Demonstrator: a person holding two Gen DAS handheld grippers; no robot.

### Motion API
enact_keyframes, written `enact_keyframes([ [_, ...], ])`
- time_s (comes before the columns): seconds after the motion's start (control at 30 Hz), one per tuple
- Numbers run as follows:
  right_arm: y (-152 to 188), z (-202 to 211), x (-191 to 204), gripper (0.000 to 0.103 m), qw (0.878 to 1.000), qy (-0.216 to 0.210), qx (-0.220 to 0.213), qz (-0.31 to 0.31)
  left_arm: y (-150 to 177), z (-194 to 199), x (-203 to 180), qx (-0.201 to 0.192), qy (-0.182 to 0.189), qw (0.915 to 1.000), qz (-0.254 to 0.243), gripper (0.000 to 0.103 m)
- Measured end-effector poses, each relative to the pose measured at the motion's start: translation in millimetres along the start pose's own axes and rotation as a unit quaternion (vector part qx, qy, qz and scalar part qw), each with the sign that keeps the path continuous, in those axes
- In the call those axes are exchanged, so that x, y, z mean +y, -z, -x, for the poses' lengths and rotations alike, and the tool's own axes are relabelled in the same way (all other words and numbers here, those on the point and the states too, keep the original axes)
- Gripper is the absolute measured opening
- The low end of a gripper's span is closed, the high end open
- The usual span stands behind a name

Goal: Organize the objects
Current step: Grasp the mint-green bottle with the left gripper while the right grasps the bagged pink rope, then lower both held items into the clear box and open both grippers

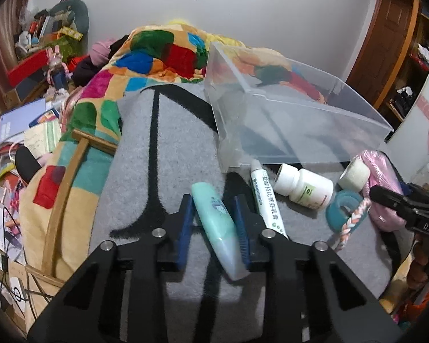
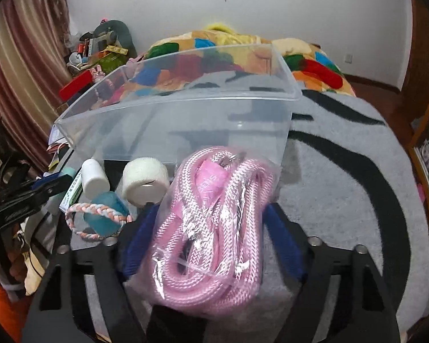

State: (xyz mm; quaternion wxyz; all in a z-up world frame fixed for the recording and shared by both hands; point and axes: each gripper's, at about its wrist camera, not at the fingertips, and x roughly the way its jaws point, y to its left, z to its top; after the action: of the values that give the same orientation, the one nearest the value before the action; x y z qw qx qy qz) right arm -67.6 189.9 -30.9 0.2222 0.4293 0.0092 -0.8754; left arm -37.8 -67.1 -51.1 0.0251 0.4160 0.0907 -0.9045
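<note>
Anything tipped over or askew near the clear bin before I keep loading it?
The white pill bottle lies on its side on the grey rug, just before the clear bin, which looks empty. Nothing looks spilled or damaged.

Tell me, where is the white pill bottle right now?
The white pill bottle lies on its side on the grey rug, just in front of the clear plastic box. In the left wrist view it sits between the white tube and the gauze roll.

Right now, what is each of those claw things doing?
Left gripper: fingers closed around the mint-green tube.
Right gripper: fingers on either side of the bagged pink rope; whether they grip it cannot be told.
</note>
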Motion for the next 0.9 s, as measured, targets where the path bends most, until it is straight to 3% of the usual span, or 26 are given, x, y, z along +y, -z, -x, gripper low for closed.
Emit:
enact_keyframes([
  [0.07, 3.2, 4.1, -0.4, 0.056, 1.0, 0.0, -0.005, 0.004, 2.5, 1.8, -4.3, -0.004, -0.011, 0.9999, -0.013, 0.017],
  [0.17, 5.3, 10.0, -1.8, 0.05, 1.0, -0.002, -0.014, 0.002, 5.5, 5.4, -8.1, -0.008, -0.014, 0.9997, -0.02, 0.015],
  [0.27, 7.4, 18.2, -3.4, 0.038, 1.0, -0.005, -0.025, 0.001, 4.8, 11.4, -8.2, -0.015, -0.006, 0.9997, -0.017, 0.015],
  [0.57, 7.2, 55.1, -6.8, 0.035, 0.998, -0.023, -0.061, 0.001, -15.4, 55.2, -21.6, -0.078, 0.013, 0.9964, -0.03, 0.015],
  [0.9, -39.5, 101.6, 1.6, 0.035, 0.988, -0.017, -0.15, 0.017, -59.2, 80.2, -32.1, -0.128, 0.029, 0.9907, -0.037, 0.015],
])
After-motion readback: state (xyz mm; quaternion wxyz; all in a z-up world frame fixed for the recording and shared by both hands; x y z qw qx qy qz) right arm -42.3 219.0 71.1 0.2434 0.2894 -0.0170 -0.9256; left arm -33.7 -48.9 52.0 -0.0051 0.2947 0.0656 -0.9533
